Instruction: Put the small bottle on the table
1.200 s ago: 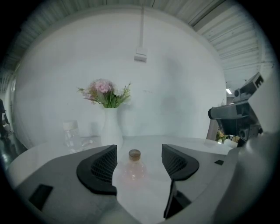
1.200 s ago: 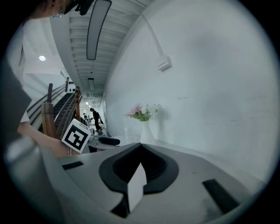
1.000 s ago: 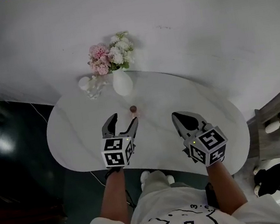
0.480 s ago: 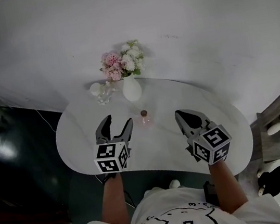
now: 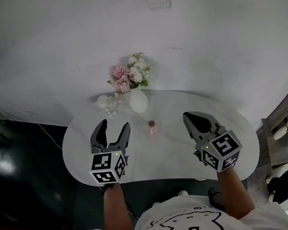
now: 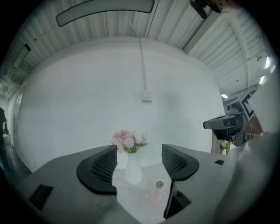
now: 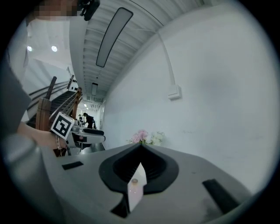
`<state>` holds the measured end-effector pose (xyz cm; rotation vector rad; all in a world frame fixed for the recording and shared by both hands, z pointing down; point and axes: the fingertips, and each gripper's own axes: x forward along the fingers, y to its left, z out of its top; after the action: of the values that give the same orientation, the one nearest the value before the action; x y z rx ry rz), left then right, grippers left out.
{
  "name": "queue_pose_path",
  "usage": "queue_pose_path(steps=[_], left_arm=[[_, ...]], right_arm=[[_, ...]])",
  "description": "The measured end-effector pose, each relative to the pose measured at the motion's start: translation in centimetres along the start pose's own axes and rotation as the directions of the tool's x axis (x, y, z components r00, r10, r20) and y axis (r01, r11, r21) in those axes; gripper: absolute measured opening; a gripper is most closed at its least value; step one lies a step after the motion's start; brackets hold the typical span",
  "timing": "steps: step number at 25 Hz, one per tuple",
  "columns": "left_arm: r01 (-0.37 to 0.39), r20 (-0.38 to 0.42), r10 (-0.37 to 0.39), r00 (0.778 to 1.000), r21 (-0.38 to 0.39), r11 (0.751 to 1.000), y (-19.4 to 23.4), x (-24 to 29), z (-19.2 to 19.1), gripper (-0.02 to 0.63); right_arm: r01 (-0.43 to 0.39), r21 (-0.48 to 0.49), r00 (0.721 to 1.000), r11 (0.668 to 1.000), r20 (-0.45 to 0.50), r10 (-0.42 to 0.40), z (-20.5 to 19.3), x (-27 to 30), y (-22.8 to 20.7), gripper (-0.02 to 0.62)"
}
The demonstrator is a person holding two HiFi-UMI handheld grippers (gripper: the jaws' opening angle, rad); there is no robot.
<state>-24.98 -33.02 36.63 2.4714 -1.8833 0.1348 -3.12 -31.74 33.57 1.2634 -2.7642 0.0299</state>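
Your small bottle [image 5: 152,128] stands upright on the table [image 5: 167,159] at frame centre, so placement looks done; left hand-held gripper [image 5: 113,127] spread and empty, right hand-held gripper [image 5: 187,115] clenched on nothing, both clear of it

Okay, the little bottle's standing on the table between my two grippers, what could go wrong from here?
1. The small bottle stands upright and free, close beside the open left gripper; a sideways swing could tip it.
2. The white vase of flowers stands close behind it, so a knocked bottle might hit that too.
3. The shut right gripper hovers over the table on its other side and could clip it.
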Motion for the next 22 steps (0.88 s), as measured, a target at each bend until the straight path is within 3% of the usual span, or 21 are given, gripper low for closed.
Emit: queue_pose_path(steps=[5,7,22], left_arm=[[0.027,0.026,-0.028,0.999,0.053,0.998,-0.2,-0.6,2.3,0.314],[0.012,0.033,-0.014,0.999,0.062,0.998,0.0,-1.1,2.9,0.01],[-0.056,0.159,0.033,0.987,0.142,0.988,1.4,-2.1,7.9,0.003]], right_arm=[[0.032,-0.01,0.999,0.999,0.036,-0.032,1.8,-0.5,-0.6,-0.009],[0.043,-0.015,0.998,0.999,0.051,-0.042,2.3,-0.8,-0.6,-0.009],[0.105,-0.047,0.987,0.993,0.125,-0.098,4.8,-1.4,-2.1,-0.009]])
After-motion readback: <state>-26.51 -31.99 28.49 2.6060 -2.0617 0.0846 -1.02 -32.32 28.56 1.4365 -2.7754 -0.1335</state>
